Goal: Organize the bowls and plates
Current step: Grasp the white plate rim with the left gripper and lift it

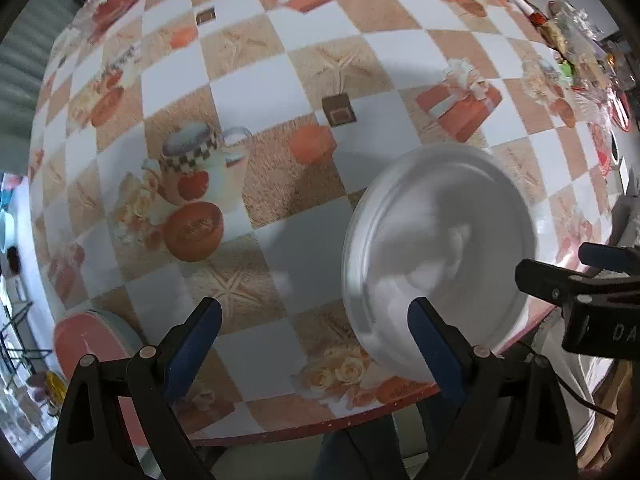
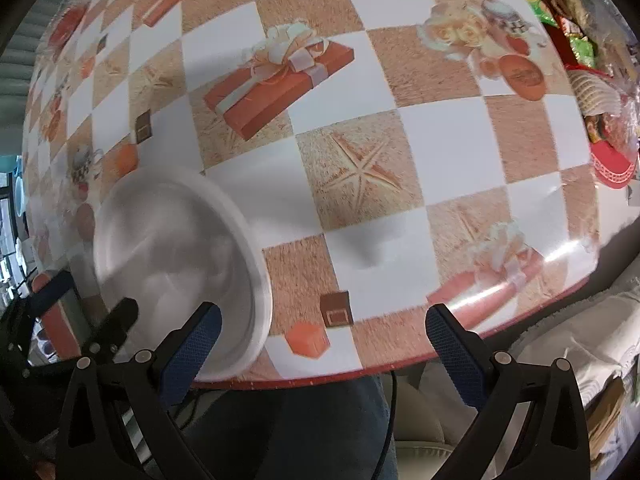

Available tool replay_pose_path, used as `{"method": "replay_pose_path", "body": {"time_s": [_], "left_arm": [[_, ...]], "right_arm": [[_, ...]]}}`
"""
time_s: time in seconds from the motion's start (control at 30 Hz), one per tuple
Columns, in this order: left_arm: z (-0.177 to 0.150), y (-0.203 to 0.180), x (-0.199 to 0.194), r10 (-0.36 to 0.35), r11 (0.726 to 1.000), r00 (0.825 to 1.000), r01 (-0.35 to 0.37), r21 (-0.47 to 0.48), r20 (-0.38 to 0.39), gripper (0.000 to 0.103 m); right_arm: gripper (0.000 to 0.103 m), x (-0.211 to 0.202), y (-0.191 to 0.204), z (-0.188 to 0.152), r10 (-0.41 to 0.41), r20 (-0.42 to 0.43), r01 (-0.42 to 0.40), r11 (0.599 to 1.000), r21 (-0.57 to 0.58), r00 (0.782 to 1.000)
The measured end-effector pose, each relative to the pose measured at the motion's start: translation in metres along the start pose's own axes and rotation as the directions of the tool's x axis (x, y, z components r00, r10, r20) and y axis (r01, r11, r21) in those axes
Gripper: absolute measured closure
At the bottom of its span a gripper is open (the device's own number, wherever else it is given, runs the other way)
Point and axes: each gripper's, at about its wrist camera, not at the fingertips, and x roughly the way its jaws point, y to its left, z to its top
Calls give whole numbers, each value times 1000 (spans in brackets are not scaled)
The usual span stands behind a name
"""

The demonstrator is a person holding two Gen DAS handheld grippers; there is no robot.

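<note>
A white plate [image 1: 436, 248] lies on the checked tablecloth near the table's front edge, blurred in both views. My left gripper [image 1: 316, 320] is open just left of it, and its right finger [image 1: 432, 344] overlaps the plate's near rim. In the right wrist view the plate [image 2: 172, 256] sits at the left. My right gripper [image 2: 324, 328] is open over the table edge with nothing between its fingers, and its left finger [image 2: 196, 344] covers the plate's near rim. An orange-red round dish [image 1: 92, 344] with a pale rim rests at the front left edge.
The table [image 2: 440, 148] wears a checked orange-and-white printed cloth. Snack packets [image 2: 576, 40] and a red basket [image 2: 612, 164] crowd the far right side. A person's trouser legs [image 2: 312, 420] show below the red front edge. Each gripper appears in the other's view [image 1: 556, 262] [image 2: 94, 294].
</note>
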Motion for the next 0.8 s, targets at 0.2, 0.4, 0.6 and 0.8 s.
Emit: {"method": "replay_pose_path", "body": {"time_s": [0.2,0.4,0.6,0.8], "left_arm": [[2,0,20,16,1000,1000,-16,-18,-20,7],[3,2,37,18,999,999,-19,-32,-44,7],[5,-3,48,8,1000,999,-8,-13,-39,1],[-1,6,56,-31,999,999,30,-31,-36,0]], "right_arm": [[0,19,5,12,18,-32,-18,1000,-8,999],[0,36,8,18,9,-58,-9,1000,-13,998],[0,48,19,19,-34,-76,31,999,-40,997],[0,52,21,23,-31,-84,28,999,-35,996]]}}
